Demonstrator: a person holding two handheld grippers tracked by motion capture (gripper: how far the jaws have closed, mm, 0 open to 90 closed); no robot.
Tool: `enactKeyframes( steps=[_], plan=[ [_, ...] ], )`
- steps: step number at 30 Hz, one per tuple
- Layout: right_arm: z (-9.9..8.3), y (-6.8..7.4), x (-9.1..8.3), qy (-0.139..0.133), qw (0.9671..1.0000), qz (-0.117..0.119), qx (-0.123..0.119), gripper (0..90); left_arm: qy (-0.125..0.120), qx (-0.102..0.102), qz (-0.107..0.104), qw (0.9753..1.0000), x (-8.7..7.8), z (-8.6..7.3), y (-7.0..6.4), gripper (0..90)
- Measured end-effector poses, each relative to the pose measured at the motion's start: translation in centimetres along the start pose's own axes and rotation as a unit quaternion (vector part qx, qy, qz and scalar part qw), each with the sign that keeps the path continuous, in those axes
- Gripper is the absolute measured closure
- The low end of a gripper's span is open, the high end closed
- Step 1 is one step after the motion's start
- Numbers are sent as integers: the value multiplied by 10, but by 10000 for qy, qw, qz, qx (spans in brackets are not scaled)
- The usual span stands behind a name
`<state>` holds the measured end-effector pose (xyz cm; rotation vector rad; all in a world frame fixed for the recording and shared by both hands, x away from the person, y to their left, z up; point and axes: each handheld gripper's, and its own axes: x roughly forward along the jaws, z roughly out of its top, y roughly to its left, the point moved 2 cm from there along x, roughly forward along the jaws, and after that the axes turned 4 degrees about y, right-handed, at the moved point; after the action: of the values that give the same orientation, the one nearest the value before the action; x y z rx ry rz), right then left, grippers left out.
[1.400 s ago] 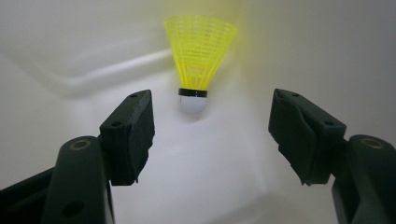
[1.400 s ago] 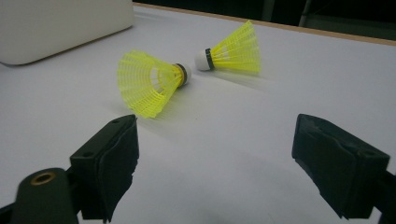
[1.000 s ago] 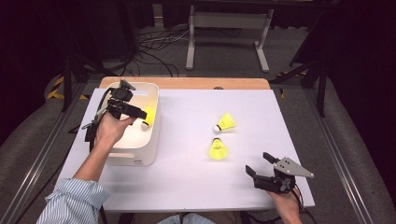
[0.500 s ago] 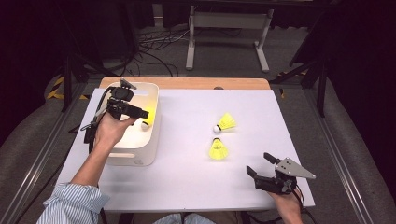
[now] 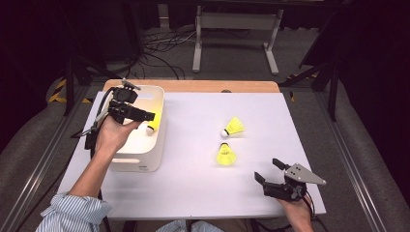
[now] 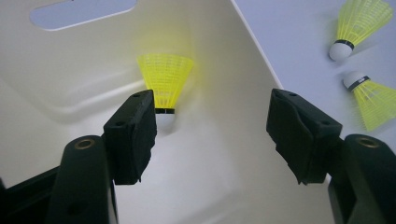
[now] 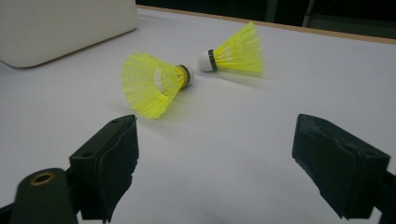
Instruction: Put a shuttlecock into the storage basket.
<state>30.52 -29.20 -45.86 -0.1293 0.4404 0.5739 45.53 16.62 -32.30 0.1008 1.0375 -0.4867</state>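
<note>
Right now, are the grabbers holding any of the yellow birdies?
No. The left gripper is open above a shuttlecock in the bin, not touching it. The right gripper is open too, short of the two table shuttlecocks.

Left hand-held gripper [image 5: 151,116] raised at table's left side, jaws spread wide, nothing between them. Left hand [image 5: 112,135] wraps gripper body from below; bare forearm runs down to rolled striped sleeve [image 5: 72,215] at bottom left. Black cable trails from gripper's left side. Right hand-held gripper [image 5: 269,170] low near table's front right corner, jaws wide apart, empty, pointing up-left. Grey three-cornered plate [image 5: 303,174] on top. Right hand [image 5: 296,211] grips it from behind, mostly cut by frame's bottom edge.
</note>
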Motion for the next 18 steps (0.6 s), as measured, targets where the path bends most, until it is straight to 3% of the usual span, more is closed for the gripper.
enactKeyframes(
  steps=[18],
  plan=[
    [0,0,0,14,10000,35,-2,152,-152,270,-216,9993,-11,2,-19,357]
  ],
)
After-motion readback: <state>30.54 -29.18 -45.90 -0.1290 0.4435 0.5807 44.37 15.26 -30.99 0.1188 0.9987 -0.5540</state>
